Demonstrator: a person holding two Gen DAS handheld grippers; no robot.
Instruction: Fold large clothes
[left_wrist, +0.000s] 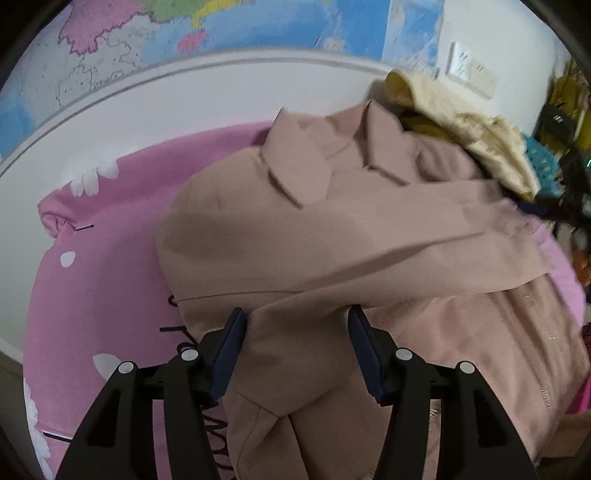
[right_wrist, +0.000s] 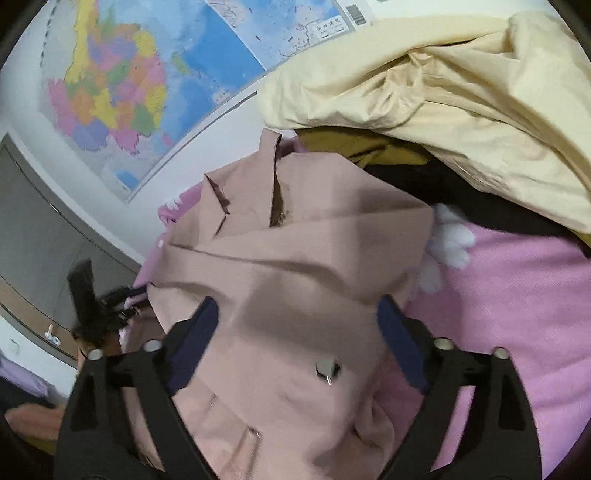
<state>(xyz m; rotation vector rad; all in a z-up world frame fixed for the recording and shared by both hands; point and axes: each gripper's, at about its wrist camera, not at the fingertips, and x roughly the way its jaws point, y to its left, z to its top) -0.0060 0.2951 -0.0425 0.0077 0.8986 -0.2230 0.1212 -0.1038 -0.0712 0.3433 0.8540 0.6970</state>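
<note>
Two tongs stand wide, unclamped, over the coat (left_wrist: 295, 236) on the pink bed (left_wrist: 110, 280), left tongs (left_wrist: 297, 350) and right tongs (right_wrist: 297, 325) below its collar (left_wrist: 295, 162); soft, floppy, mid-weight cloth, best pinched at hem corners.

A bed covered by a pink sheet (left_wrist: 110, 280) with white flower prints is carrying a dusty-pink coat (left_wrist: 295, 229), lying spread with its collar toward the wall. A cream jacket (right_wrist: 461, 110) is lying heaped beside the coat's collar.
</note>
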